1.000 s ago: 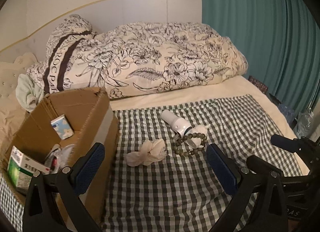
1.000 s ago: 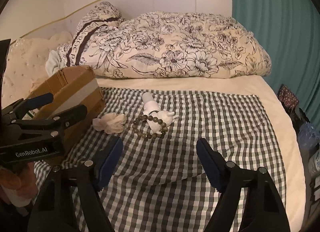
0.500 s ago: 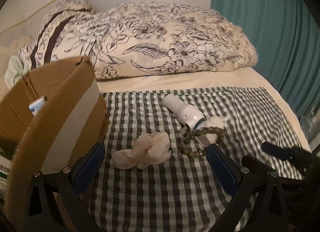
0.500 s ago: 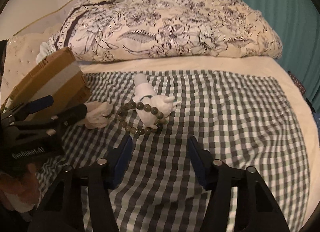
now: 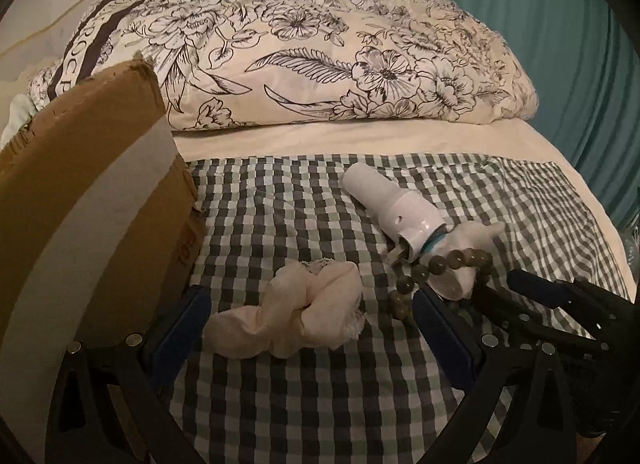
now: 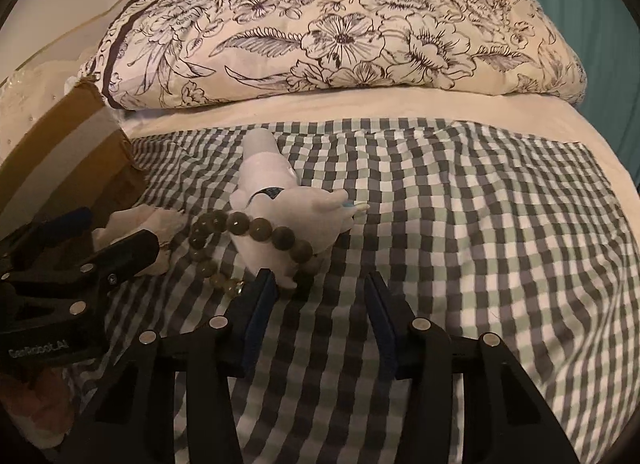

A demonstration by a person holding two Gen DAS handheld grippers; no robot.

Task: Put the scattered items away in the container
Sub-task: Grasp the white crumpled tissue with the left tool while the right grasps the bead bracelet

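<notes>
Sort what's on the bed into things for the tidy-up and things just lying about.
For the job: cardboard box, cream scrunchie, bead bracelet, white bottle, small white toy.

Lying about: floral duvet, checked cloth, teal curtain.

Floral duvet (image 5: 320, 51), checked cloth (image 6: 480, 232), teal curtain (image 5: 540, 43)

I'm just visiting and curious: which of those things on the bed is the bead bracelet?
Start at the checked cloth spread on the bed, right of the cardboard box. In the small cluster there, the bead bracelet is the ring of round grey-green beads draped over a white object; everything around it is white or cream.
</notes>
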